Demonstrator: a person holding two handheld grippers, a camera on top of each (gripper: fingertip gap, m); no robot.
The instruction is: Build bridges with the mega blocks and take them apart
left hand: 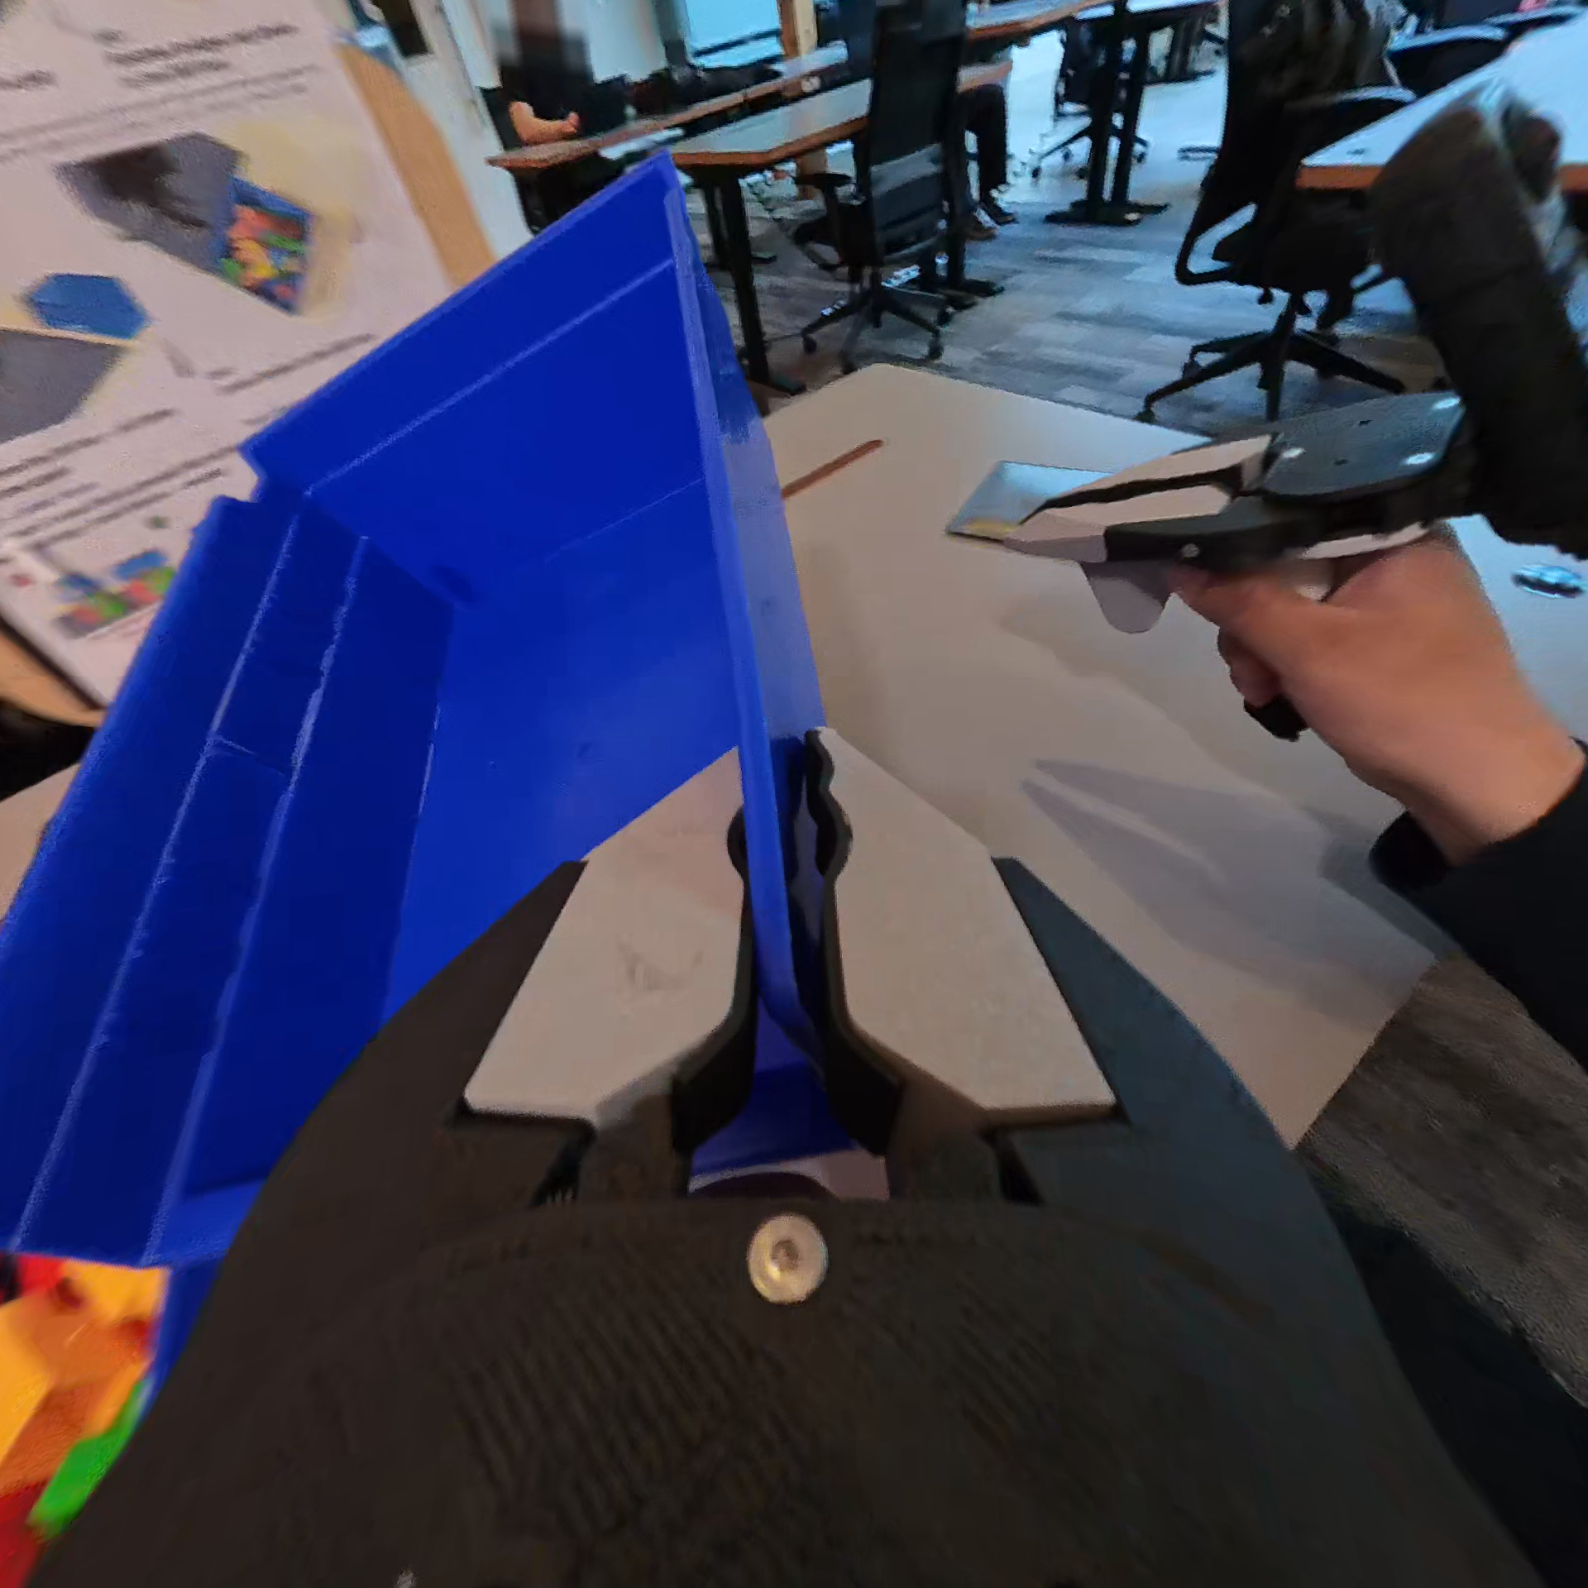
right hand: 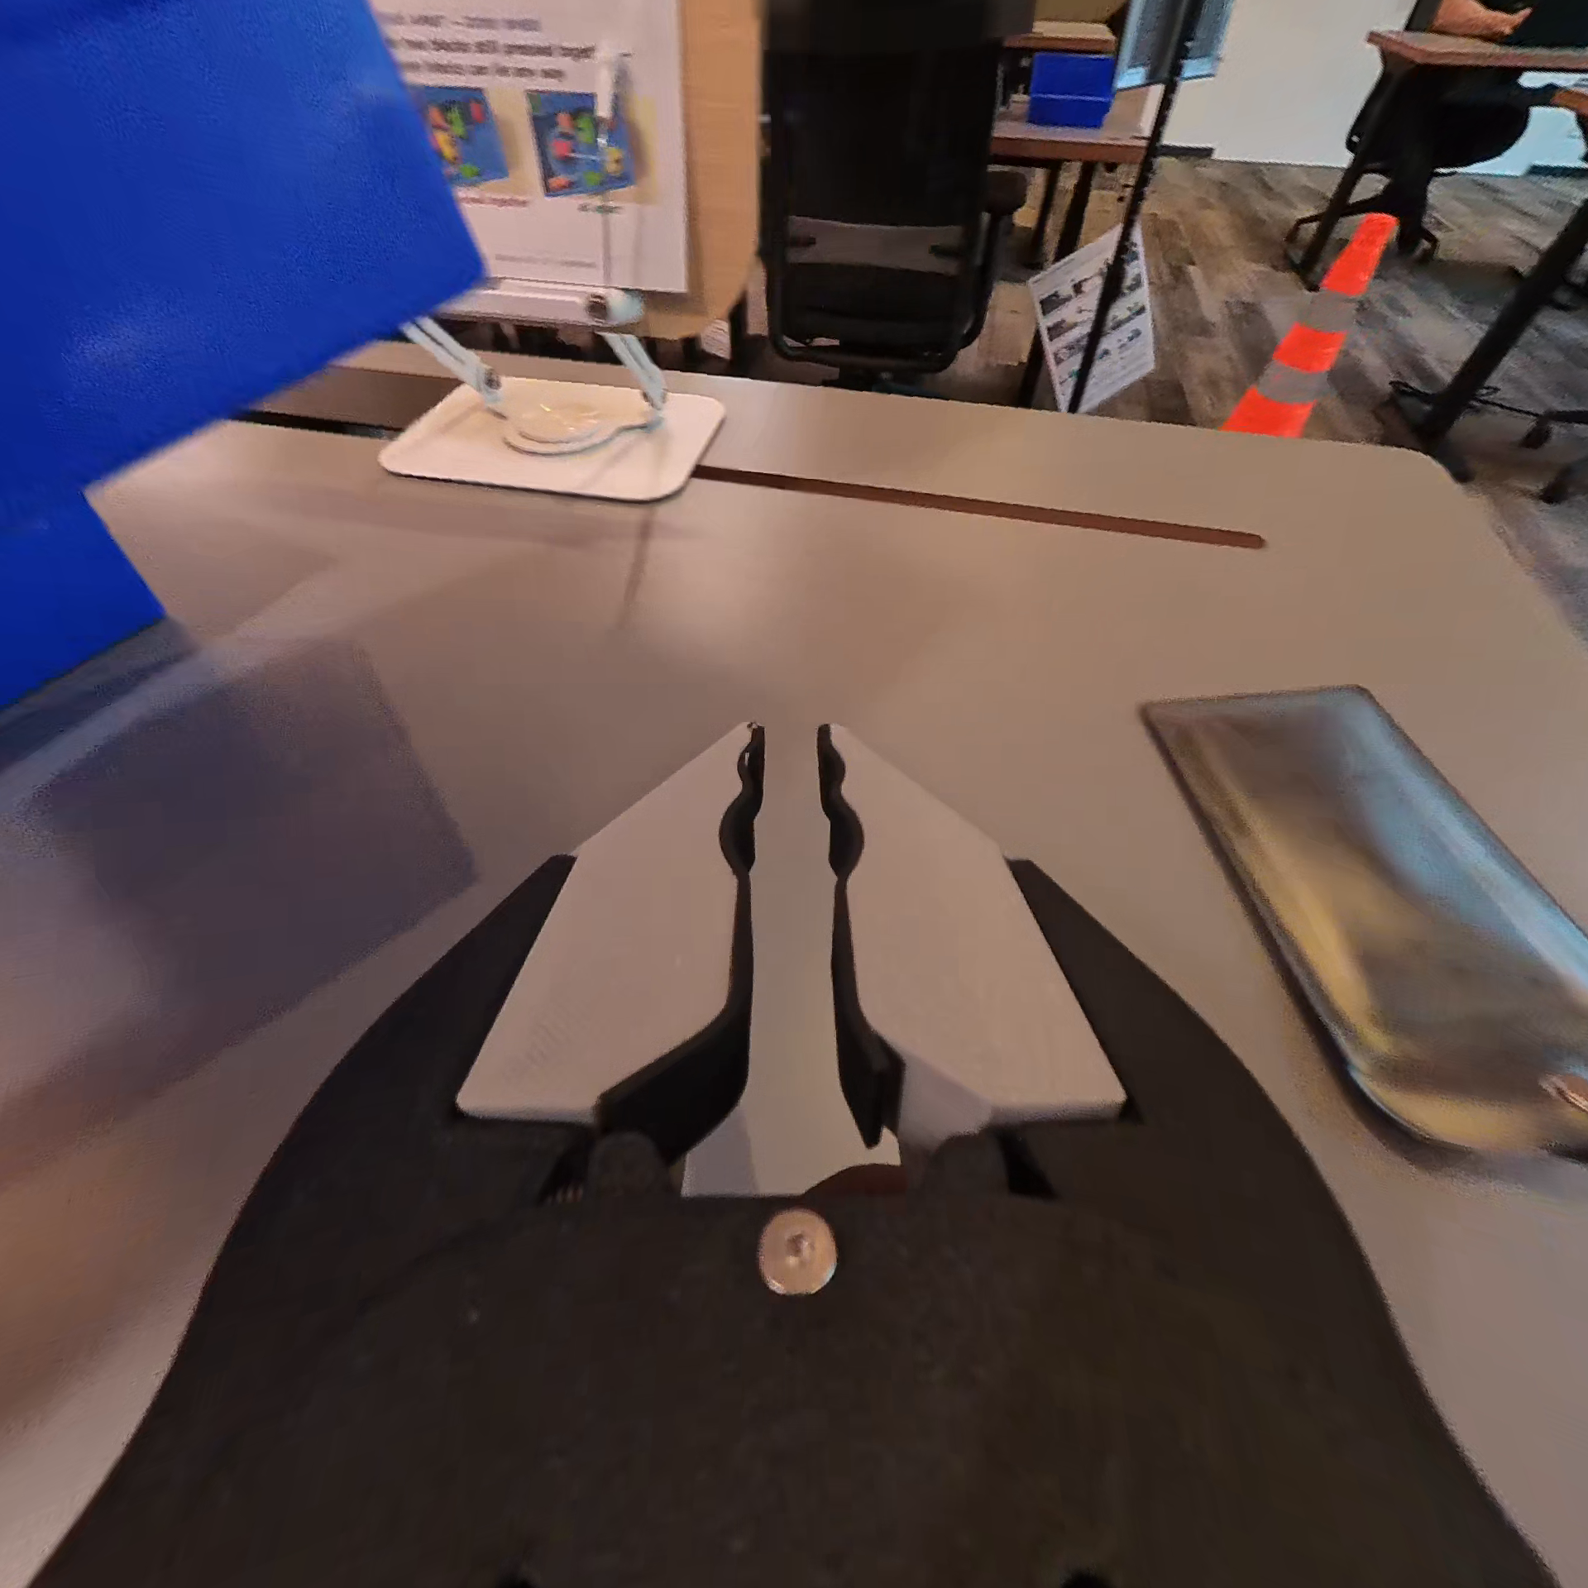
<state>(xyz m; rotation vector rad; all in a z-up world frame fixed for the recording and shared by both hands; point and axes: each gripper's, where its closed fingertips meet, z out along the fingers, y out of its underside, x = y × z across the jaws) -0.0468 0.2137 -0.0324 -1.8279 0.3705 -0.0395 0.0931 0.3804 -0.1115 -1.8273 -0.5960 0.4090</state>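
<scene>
My left gripper [left hand: 778,756] is shut on the side wall of a blue plastic bin [left hand: 533,550] and holds it tilted up off the table. The bin's inside looks bare from here. Several coloured mega blocks [left hand: 69,1392] lie in a heap at the lower left corner of the left wrist view. In the right wrist view the bin [right hand: 198,223] fills the upper left, blurred. My right gripper [right hand: 789,730] is open and holds nothing, low over the grey table [right hand: 945,619]. It also shows in the left wrist view [left hand: 1074,533], in a hand at the right.
A shiny metal plate [right hand: 1392,911] lies on the table right of my right gripper. A white stand base [right hand: 558,447] with an instruction board [left hand: 172,258] stands at the table's back. Office chairs, desks and an orange cone [right hand: 1315,335] are beyond the table. The tips of one gripper are about 25 centimeters away from the tips of the other. My right gripper's tips are some 25 centimeters from the shiny metal plate [right hand: 1392,911].
</scene>
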